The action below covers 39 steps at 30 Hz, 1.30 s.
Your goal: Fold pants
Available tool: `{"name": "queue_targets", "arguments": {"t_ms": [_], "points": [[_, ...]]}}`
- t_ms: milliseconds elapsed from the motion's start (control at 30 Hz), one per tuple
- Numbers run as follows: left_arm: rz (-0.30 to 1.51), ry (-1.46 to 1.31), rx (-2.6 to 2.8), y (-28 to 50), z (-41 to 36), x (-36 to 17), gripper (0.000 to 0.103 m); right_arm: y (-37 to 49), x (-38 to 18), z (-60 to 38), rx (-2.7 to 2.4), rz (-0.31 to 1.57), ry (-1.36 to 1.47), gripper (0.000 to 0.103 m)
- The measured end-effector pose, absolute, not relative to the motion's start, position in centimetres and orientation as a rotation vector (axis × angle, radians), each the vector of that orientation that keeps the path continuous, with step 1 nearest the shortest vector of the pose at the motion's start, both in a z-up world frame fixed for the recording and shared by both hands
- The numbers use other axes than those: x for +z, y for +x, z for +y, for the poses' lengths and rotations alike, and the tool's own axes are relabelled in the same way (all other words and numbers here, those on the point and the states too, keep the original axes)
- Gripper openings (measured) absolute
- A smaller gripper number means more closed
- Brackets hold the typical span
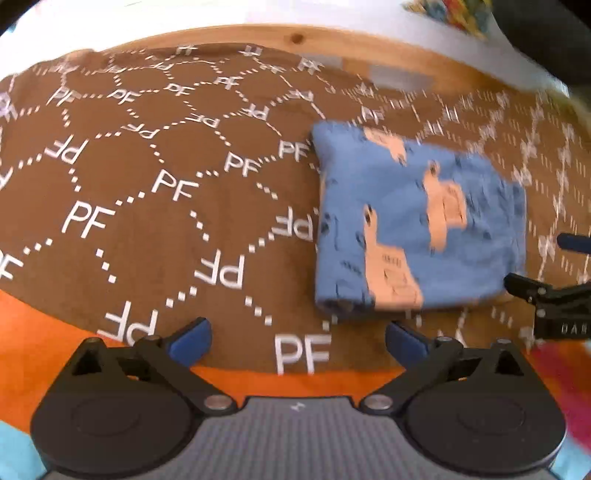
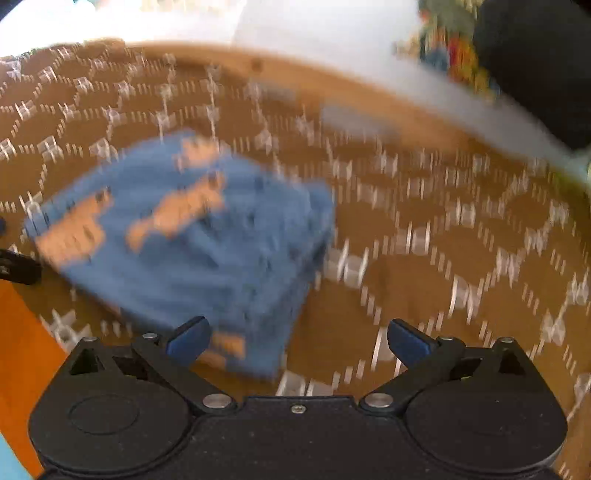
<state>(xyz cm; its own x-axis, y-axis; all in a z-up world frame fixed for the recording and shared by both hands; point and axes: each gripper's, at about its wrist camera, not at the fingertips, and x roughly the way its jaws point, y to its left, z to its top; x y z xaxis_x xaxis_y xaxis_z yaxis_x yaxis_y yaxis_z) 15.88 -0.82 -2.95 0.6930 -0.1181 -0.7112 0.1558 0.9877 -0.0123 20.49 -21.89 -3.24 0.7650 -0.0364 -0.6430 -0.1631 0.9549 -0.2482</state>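
The blue pants (image 1: 417, 225) with tan animal prints lie folded into a compact square on the brown patterned cloth (image 1: 147, 177). My left gripper (image 1: 297, 338) is open and empty, near the cloth's front edge, left of and below the pants. My right gripper (image 2: 297, 338) is open and empty, just in front of the folded pants (image 2: 192, 243), whose near corner lies by its left finger; this view is blurred. The right gripper also shows at the right edge of the left wrist view (image 1: 554, 269).
A wooden table edge (image 1: 332, 40) curves behind the cloth, with a white wall beyond. An orange surface (image 1: 33, 325) lies at the front left. A colourful object (image 1: 450, 14) and a dark shape (image 2: 535, 66) sit at the far right.
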Motion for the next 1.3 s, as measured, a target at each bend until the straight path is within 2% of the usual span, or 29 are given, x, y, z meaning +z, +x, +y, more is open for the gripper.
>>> {"name": "queue_targets", "arguments": {"t_ms": [567, 967, 1133, 1300], "points": [[0.734, -0.13, -0.15, 8.7, 0.4, 2.1, 0.103, 9.9, 4.8, -25.0, 0.18, 0.464, 0.048, 0.102], [0.651, -0.101, -0.142, 5.9, 0.0, 2.2, 0.103, 7.4, 4.9, -24.7, 0.176, 0.432, 0.107, 0.102], [0.551, -0.022, -0.115, 4.3, -0.2, 1.9, 0.103, 6.5, 3.6, -24.5, 0.145, 0.459, 0.152, 0.102], [0.526, -0.017, -0.133, 2.9, 0.0, 1.3, 0.103, 5.1, 2.3, -24.0, 0.121, 0.492, 0.152, 0.102]]}}
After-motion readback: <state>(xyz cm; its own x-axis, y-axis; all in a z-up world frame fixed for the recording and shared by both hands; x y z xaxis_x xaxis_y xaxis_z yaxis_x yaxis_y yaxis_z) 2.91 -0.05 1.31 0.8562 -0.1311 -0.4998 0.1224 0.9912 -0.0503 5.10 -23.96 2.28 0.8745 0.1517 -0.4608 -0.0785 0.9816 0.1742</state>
